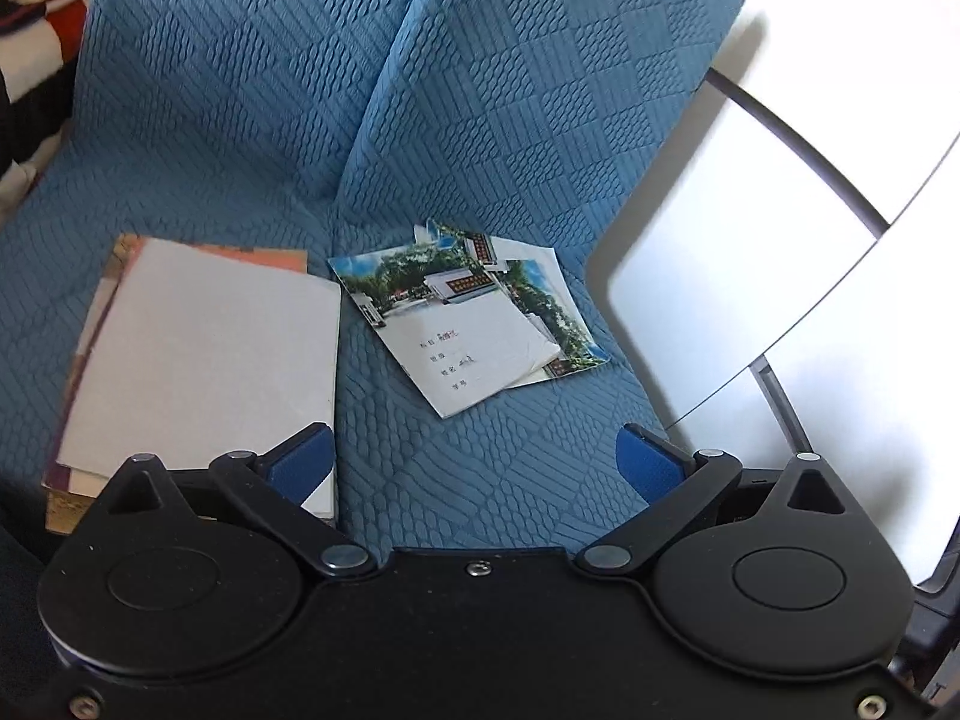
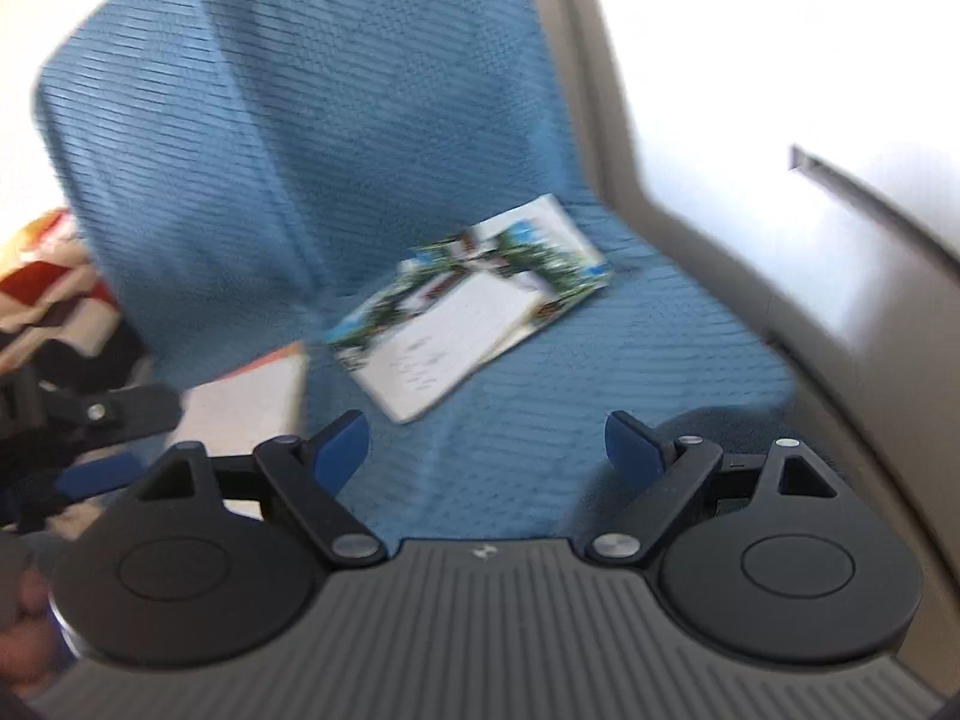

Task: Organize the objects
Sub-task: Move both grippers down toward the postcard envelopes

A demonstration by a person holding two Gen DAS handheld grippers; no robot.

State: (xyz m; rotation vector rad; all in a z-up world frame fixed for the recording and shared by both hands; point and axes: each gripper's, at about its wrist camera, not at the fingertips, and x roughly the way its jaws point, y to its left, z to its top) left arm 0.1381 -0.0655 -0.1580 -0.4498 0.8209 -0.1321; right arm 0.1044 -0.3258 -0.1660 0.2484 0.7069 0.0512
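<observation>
Left wrist view: the left gripper (image 1: pixel 474 468) hangs with jaws spread and empty above a blue quilted sofa seat (image 1: pixel 480 480). A stack of books (image 1: pixel 204 354) lies near left; loose photo booklets (image 1: pixel 474 312) lie skewed, just right of the stack.

Right wrist view, blurred: the right gripper (image 2: pixel 486 450) also has jaws spread, nothing between them, aimed at the booklets (image 2: pixel 468 306) farther ahead. This looks like the approach step; next, squaring the booklets calls for catching an edge.
</observation>
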